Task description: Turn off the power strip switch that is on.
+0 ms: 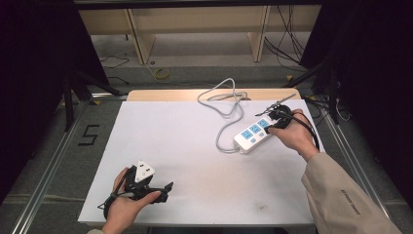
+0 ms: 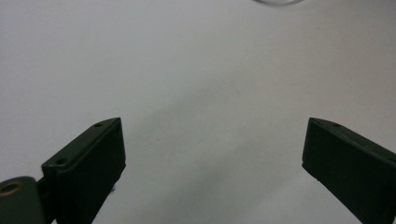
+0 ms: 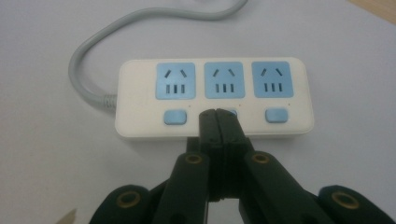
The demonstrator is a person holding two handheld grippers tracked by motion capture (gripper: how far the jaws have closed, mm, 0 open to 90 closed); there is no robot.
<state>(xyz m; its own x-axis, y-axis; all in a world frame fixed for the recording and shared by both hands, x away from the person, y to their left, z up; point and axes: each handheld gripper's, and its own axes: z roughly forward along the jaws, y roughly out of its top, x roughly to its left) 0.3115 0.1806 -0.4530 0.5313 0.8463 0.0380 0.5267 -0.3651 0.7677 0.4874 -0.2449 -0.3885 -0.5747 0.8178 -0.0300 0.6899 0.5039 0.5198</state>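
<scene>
A white power strip (image 1: 252, 133) (image 3: 212, 95) with three blue sockets and three blue switch buttons lies on the white table, right of the middle. Its grey cable (image 1: 225, 105) (image 3: 88, 74) loops toward the table's far edge. My right gripper (image 1: 269, 129) (image 3: 217, 114) is shut, jaws pressed together with nothing between them. Its tips sit on the middle switch button (image 3: 232, 112), which they mostly cover. My left gripper (image 1: 165, 190) (image 2: 212, 154) rests in the hand near the front left, open wide over bare tabletop.
The white table surface (image 1: 185, 146) has a wooden strip along its far edge. Metal rails run along both sides. Black stands and loose cables sit on the floor beyond the table.
</scene>
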